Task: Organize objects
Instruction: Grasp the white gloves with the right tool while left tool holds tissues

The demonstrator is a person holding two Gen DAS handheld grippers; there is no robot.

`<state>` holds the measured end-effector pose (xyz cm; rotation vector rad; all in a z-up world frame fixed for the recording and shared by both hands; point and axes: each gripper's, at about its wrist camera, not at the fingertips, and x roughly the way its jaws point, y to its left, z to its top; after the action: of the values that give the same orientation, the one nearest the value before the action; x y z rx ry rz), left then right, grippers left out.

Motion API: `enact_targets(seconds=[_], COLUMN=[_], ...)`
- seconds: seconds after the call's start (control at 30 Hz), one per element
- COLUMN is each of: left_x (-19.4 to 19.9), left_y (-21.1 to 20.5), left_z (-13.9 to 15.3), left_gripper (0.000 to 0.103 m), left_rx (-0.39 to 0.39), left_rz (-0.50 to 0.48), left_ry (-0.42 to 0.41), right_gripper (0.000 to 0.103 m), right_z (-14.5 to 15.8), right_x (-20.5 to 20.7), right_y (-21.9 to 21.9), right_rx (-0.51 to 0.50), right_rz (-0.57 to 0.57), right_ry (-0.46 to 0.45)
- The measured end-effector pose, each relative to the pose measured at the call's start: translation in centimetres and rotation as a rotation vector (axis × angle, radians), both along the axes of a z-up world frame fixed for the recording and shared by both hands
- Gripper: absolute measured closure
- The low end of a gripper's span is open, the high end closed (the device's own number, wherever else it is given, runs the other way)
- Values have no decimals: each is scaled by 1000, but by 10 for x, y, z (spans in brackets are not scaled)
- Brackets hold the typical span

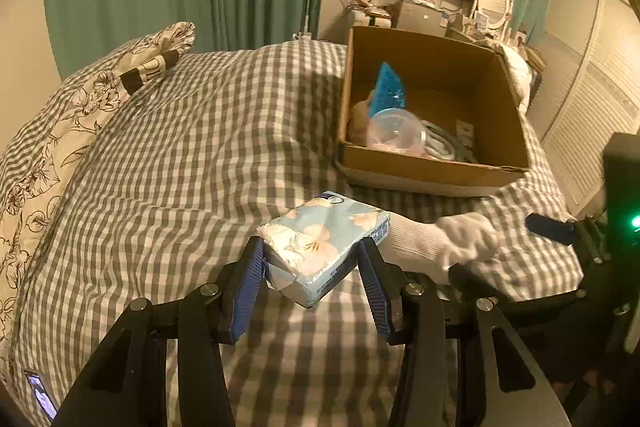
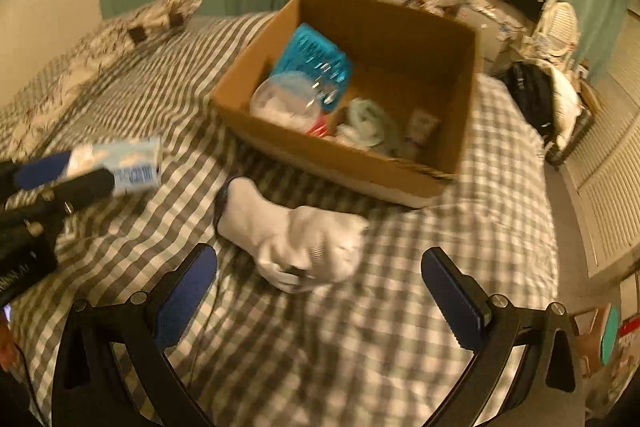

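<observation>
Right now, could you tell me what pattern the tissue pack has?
Pale blue with cream flowers; the tissue pack shows best in the left wrist view.

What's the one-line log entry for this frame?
left claw: shut on tissue pack, lifted | right claw: open, over white sock on bed | cardboard box: partly filled

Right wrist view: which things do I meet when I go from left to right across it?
Tissue pack held in the left tool → white sock on the checked bedcover → cardboard box → black bag.
</observation>
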<state>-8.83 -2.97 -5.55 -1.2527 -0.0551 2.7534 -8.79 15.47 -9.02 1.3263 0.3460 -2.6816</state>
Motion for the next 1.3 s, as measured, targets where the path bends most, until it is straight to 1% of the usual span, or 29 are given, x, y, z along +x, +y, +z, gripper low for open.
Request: enact_targets(seconds=[0.2,0.33,0.4,0.47,0.5,0.53,0.57,0.6,0.67,0.77,0.87,1.07,1.17,1.3], left_x=[-10,-14,-14,-12,-12,-10,-9,-7,-4,2,8,18,22,22], left_y=[1,2,2,2,2,2,2,3,4,6,8,13,18,26], left_z=[-14,-20,-22,-22,-22,-21,-20,-18,-15,-9,-3,15,26,44], left_gripper=[54,54,54,54,54,54,54,54,54,54,54,54,54,54], left_rx=[-6,0,0,3,3,2,2,2,1,-5,-10,-7,-6,0], left_rz=[-5,-9,-9,-4,-5,-4,-3,-5,-9,-14,-14,-11,-16,-31], left_ry=[-22,-38,-43,-42,-42,-41,-39,-38,-35,-29,-21,1,20,50], right_gripper=[1,2,8,22,25,31,35,37,45,54,58,60,61,61], right_z=[-37,-51,-56,-60,-61,-62,-62,-62,-60,-56,-48,-19,2,38], right_x=[-25,-38,-43,-46,-46,-45,-44,-43,-41,-33,-25,-2,13,27], right_y=[-16,-18,-19,-19,-19,-19,-19,-18,-18,-17,-16,-5,4,14], right_rx=[24,27,44,72,89,96,102,104,104,105,99,66,32,17], right_rz=[30,15,5,-7,-12,-12,-13,-12,-11,-4,2,-6,-8,-15], right_ry=[-92,-127,-132,-136,-135,-135,-132,-129,-123,-104,-89,-36,0,75])
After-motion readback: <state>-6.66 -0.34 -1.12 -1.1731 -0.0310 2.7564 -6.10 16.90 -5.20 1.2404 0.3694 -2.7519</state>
